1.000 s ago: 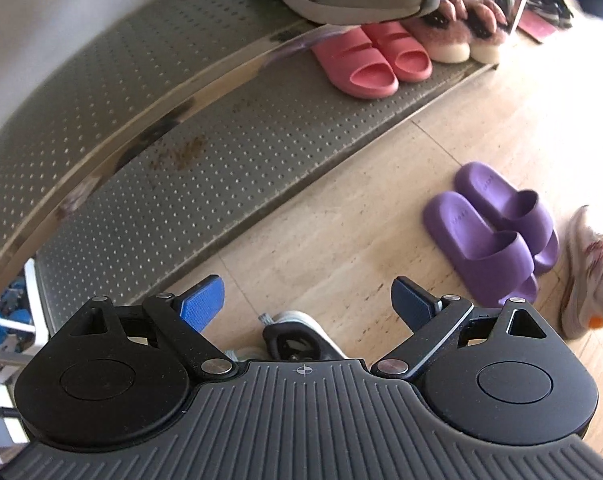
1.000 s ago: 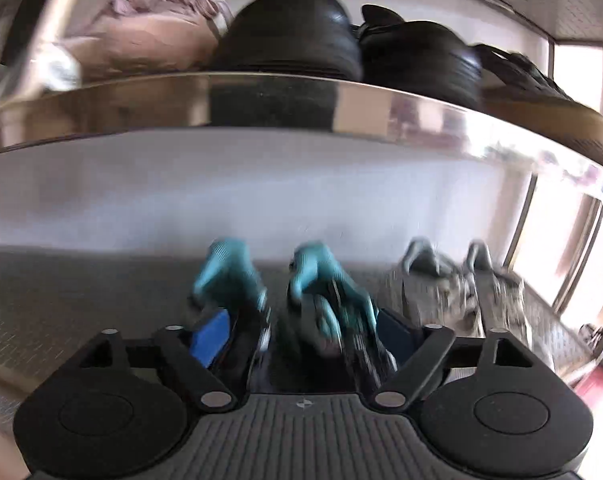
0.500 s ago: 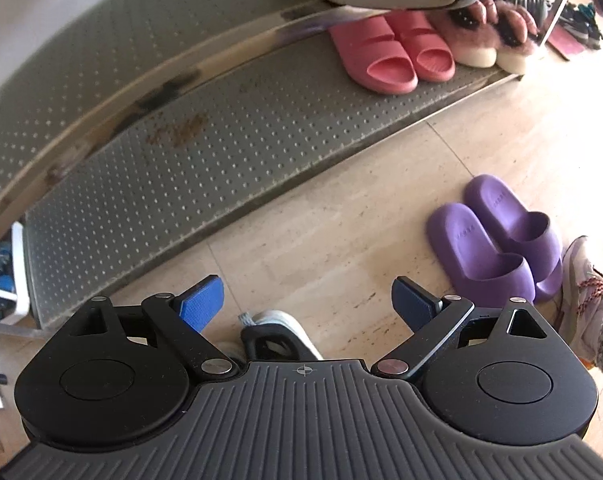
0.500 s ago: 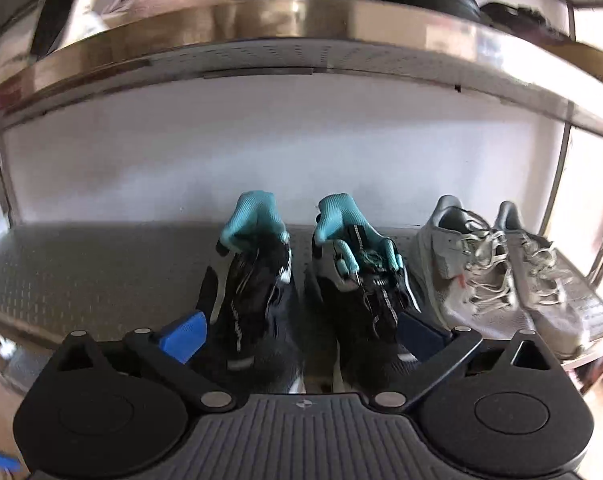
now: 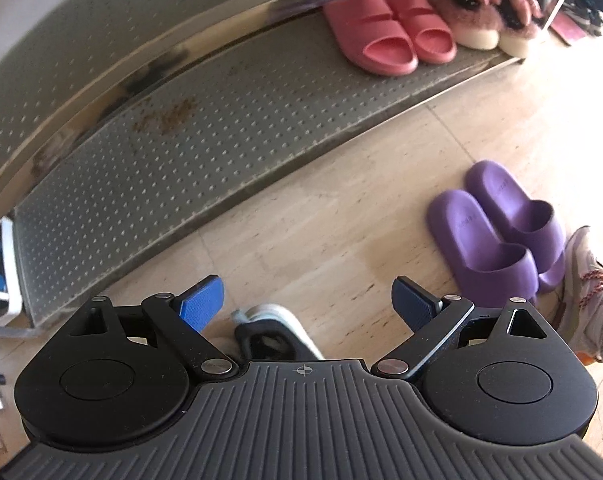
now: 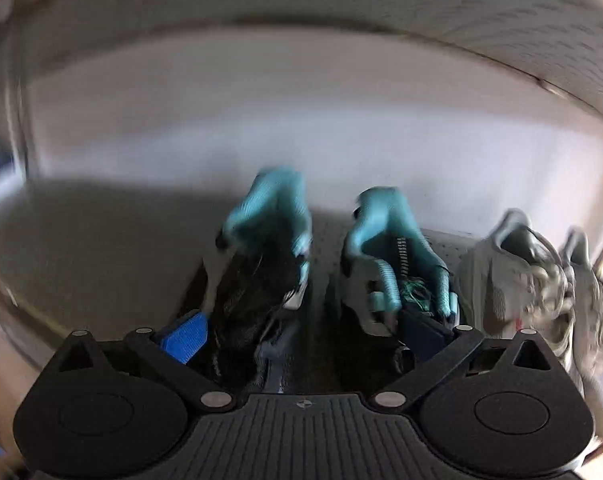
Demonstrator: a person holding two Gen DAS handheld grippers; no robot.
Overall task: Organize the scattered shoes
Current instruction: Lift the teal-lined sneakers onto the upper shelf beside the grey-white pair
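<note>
Left wrist view: left gripper [image 5: 307, 300] spread wide over the floor, lower than a second ago, nothing grasped; a pale shoe [image 5: 275, 330] lies under it, purple slides [image 5: 497, 236] beside the rack [image 5: 149, 184].
Right wrist view: right gripper [image 6: 301, 334] has just let go, jaws wide around the teal-and-black sneakers [image 6: 325, 272], now parked on the shelf beside grey sneakers [image 6: 537, 280].
Meaning: that pair looks done; floor shoes remain.

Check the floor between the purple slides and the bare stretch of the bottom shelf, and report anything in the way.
Nothing visible blocks it. Only bare floor separates the purple slides from the bottom shelf; the pink slides sit further along it.
</note>
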